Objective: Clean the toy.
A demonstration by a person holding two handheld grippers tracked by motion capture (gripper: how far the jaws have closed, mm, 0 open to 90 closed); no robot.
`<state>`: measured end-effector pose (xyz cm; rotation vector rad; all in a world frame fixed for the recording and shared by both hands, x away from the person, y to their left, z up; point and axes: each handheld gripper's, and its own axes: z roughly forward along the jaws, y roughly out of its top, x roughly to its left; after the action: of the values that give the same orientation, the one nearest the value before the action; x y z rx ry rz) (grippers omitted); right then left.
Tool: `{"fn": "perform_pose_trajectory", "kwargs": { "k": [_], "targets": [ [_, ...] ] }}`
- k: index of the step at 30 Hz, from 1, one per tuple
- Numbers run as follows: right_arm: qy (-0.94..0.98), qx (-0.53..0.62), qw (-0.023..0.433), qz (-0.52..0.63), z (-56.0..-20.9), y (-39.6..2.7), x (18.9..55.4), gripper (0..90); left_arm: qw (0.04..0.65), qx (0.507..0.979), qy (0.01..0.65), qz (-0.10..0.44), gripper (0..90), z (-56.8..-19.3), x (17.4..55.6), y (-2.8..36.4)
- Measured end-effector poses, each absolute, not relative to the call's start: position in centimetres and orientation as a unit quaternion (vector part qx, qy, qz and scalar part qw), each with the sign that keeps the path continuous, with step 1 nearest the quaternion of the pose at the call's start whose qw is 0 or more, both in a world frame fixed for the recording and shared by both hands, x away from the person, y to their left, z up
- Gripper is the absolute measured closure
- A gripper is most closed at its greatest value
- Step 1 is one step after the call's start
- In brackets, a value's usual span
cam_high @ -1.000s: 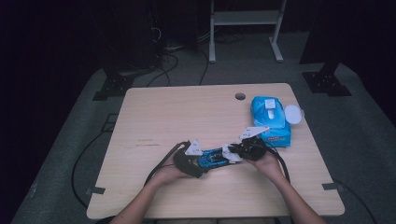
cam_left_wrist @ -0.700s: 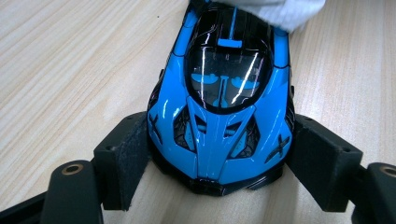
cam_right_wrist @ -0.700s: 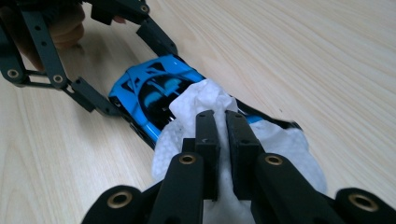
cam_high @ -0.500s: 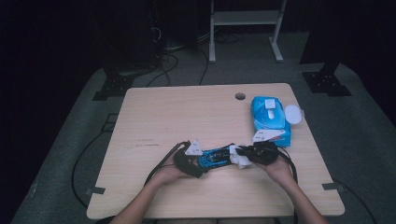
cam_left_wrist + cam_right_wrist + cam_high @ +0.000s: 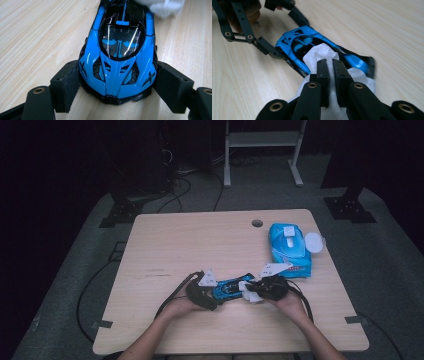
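High view: wooden desk with a cable hole at its far edge. Blue toy car lies near the front edge, between two hands. Left hand-held gripper clamps one end of the car; right hand-held gripper meets the other end, with a white wipe there. Blue wipe pack lies to the right, its round white lid just beside it.

Left gripper view: car nose-on, wheels on the desk, both pads pressed against its flanks. Wipe at its far end.

Right gripper view: jaws pressed together, pinching the wipe, which rests on the car's roof. Left hand-held gripper grips the car's far end.
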<state>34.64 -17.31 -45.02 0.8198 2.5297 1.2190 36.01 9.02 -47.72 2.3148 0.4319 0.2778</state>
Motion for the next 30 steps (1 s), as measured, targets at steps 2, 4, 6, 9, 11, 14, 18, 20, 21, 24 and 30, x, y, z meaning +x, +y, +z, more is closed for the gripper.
{"fn": "perform_pose_trajectory", "kwargs": {
  "k": [2, 4, 6, 9, 11, 14, 18, 20, 21, 24, 30],
  "targets": [
    [0.865, 0.270, 0.114, 0.408, -45.2, -16.9, 34.8, 84.1, 0.376, 0.905, 0.169, 0.109, 24.5, -47.7, 36.0, 9.0],
    [0.865, 0.275, 0.122, 0.402, -45.1, -17.3, 34.9, 84.2, 0.376, 0.904, 0.170, 0.109, 24.6, -47.7, 36.0, 9.1],
    [0.860, 0.286, 0.132, 0.401, -44.9, -18.3, 34.9, 84.2, 0.378, 0.903, 0.171, 0.110, 24.6, -47.8, 35.9, 9.1],
    [0.846, 0.307, 0.152, 0.409, -44.3, -19.9, 34.9, 84.1, 0.377, 0.904, 0.171, 0.109, 24.6, -47.7, 35.9, 9.0],
    [0.835, 0.324, 0.146, 0.419, -43.9, -20.6, 35.3, 84.1, 0.379, 0.903, 0.172, 0.110, 24.6, -47.8, 35.9, 9.0],
    [0.840, 0.323, 0.145, 0.410, -44.2, -20.0, 36.1, 84.1, 0.379, 0.903, 0.172, 0.111, 24.5, -47.8, 35.9, 9.0],
    [0.841, 0.319, 0.151, 0.410, -44.7, -17.9, 37.5, 84.0, 0.379, 0.902, 0.173, 0.110, 24.6, -47.8, 35.9, 9.0],
    [0.845, 0.314, 0.160, 0.402, -44.8, -17.1, 38.2, 83.7, 0.380, 0.902, 0.173, 0.110, 24.8, -47.8, 35.9, 9.1],
    [0.846, 0.312, 0.162, 0.400, -44.8, -17.0, 38.6, 83.7, 0.380, 0.902, 0.174, 0.110, 24.9, -47.8, 35.9, 9.1],
    [0.843, 0.322, 0.151, 0.404, -44.8, -17.5, 39.0, 83.9, 0.381, 0.901, 0.174, 0.111, 25.0, -47.8, 35.9, 9.1],
    [0.838, 0.330, 0.136, 0.412, -45.1, -20.2, 37.5, 83.9, 0.380, 0.901, 0.176, 0.112, 25.0, -47.8, 35.8, 9.0]
  ]
}}
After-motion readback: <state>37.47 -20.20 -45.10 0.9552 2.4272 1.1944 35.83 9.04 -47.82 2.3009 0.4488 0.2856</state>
